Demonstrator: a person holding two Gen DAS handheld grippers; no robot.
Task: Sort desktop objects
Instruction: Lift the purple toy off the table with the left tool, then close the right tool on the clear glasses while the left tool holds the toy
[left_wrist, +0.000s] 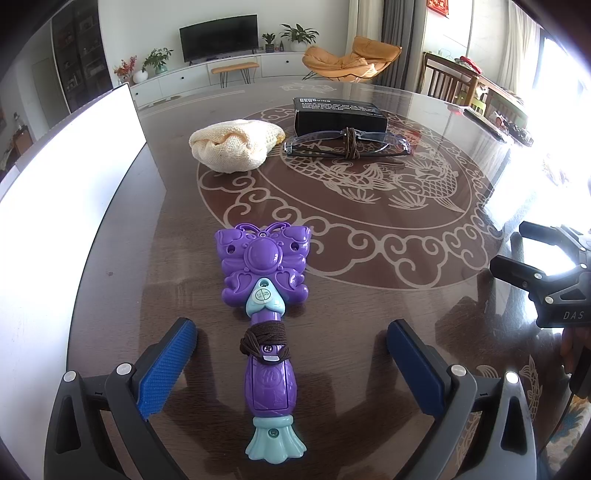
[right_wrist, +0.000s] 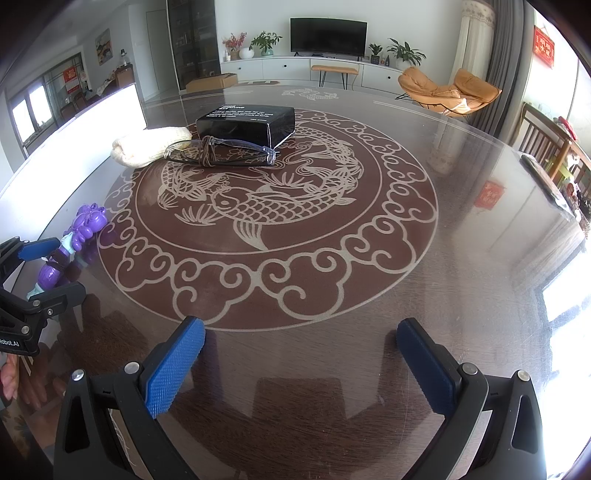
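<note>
At the far left a white board (left_wrist: 70, 177) is glaring, likely a bin wall. The left gripper (left_wrist: 291, 354) is standing fully spread, pads clear of the purple butterfly wand (left_wrist: 264, 295) lying between them on the glossy table (left_wrist: 369, 295); its hard, rounded plastic handle and loose brown cord (left_wrist: 263, 338) could be slipping under a pinch. The right gripper (right_wrist: 301, 354) is hanging wide, holding nothing.

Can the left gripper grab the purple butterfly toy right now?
Probably yes. The left gripper is open wide, and the purple butterfly toy lies flat on the table with its handle between the fingers. Nothing blocks it.
</note>
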